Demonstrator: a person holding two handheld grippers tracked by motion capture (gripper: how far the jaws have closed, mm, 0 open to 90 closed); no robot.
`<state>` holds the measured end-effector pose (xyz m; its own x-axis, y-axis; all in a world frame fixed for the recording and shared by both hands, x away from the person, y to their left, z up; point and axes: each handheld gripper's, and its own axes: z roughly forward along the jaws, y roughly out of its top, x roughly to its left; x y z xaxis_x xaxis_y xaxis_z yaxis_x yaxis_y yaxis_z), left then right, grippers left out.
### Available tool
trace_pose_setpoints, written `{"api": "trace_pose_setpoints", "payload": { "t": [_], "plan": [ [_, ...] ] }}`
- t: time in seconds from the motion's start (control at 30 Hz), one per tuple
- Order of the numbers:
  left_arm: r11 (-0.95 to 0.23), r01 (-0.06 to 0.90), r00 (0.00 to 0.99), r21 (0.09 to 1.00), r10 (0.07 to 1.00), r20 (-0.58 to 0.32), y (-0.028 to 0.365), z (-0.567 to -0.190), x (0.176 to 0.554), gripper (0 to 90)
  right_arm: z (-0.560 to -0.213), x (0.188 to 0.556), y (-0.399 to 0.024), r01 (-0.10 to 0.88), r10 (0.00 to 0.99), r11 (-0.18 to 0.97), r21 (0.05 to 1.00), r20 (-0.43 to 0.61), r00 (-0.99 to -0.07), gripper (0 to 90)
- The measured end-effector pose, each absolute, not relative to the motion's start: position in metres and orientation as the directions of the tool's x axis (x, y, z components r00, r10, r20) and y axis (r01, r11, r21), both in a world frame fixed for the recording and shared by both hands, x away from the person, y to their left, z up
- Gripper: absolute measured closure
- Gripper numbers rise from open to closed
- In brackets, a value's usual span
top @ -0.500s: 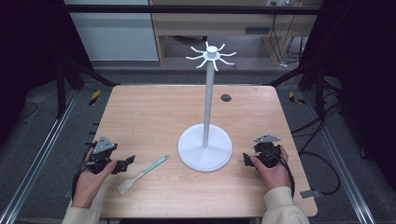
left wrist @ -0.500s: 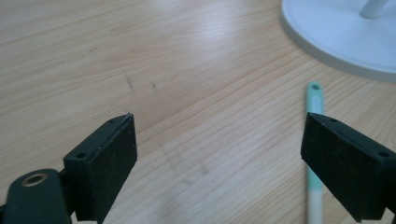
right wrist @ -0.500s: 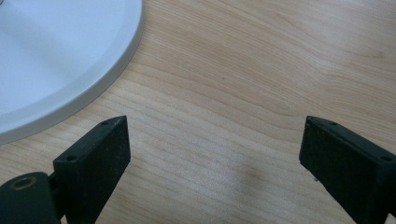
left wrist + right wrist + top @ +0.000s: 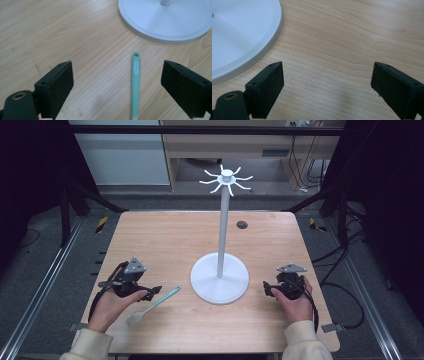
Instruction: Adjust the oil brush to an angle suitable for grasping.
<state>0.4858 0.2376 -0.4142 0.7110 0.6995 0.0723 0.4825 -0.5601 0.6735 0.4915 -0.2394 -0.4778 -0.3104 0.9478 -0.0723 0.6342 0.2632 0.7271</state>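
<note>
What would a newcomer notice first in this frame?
First, the tall white stand with radiating hooks at its top, rising from a round base at the middle of the wooden table. Next, the mint-handled spatula lying flat left of the base, just ahead of the open left tool; the right tool is open over bare wood.

Mint-green spatula (image 4: 153, 303) with pale whitish blade is lying flat on the wooden table (image 4: 165, 240), handle angling toward the white stand base (image 4: 220, 279); handle tip with hang hole (image 4: 136, 54) is sitting near the base, not touching.
</note>
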Motion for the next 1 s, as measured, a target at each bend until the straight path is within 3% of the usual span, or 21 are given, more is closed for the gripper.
{"api": "trace_pose_setpoints", "payload": {
  "t": [0.33,0.37,0.4,0.43,0.67,0.9,1.0],
  "plan": [
    [-0.684,0.448,0.755,0.576,0.634,0.166,0.207,-0.396,0.49,26.3,-0.474,0.491,-0.231,0.611,0.941,0.289,0.737,-0.103,-0.321,14.1],
    [-0.696,0.45,0.758,0.56,0.629,0.171,0.206,-0.396,0.491,33.6,-0.474,0.491,-0.232,0.612,0.942,0.289,0.736,-0.107,-0.317,14.2],
    [-0.703,0.455,0.758,0.547,0.628,0.177,0.204,-0.397,0.492,33.6,-0.474,0.491,-0.232,0.612,0.942,0.289,0.736,-0.107,-0.317,14.2],
    [-0.73,0.457,0.765,0.509,0.614,0.194,0.202,-0.4,0.494,41.2,-0.474,0.49,-0.234,0.612,0.945,0.282,0.739,-0.104,-0.311,14.3],
    [-0.787,0.458,0.8,0.414,0.568,0.194,0.191,-0.416,0.505,70.2,-0.474,0.491,-0.241,0.62,0.951,0.268,0.738,-0.099,-0.292,14.9],
    [-0.789,0.482,0.809,0.381,0.568,0.154,0.182,-0.432,0.513,87.9,-0.473,0.491,-0.24,0.618,0.951,0.265,0.74,-0.094,-0.295,15.0],
    [-0.787,0.49,0.811,0.376,0.569,0.136,0.181,-0.436,0.515,90.0,-0.473,0.491,-0.24,0.618,0.951,0.265,0.74,-0.094,-0.295,15.0]
  ]
}}
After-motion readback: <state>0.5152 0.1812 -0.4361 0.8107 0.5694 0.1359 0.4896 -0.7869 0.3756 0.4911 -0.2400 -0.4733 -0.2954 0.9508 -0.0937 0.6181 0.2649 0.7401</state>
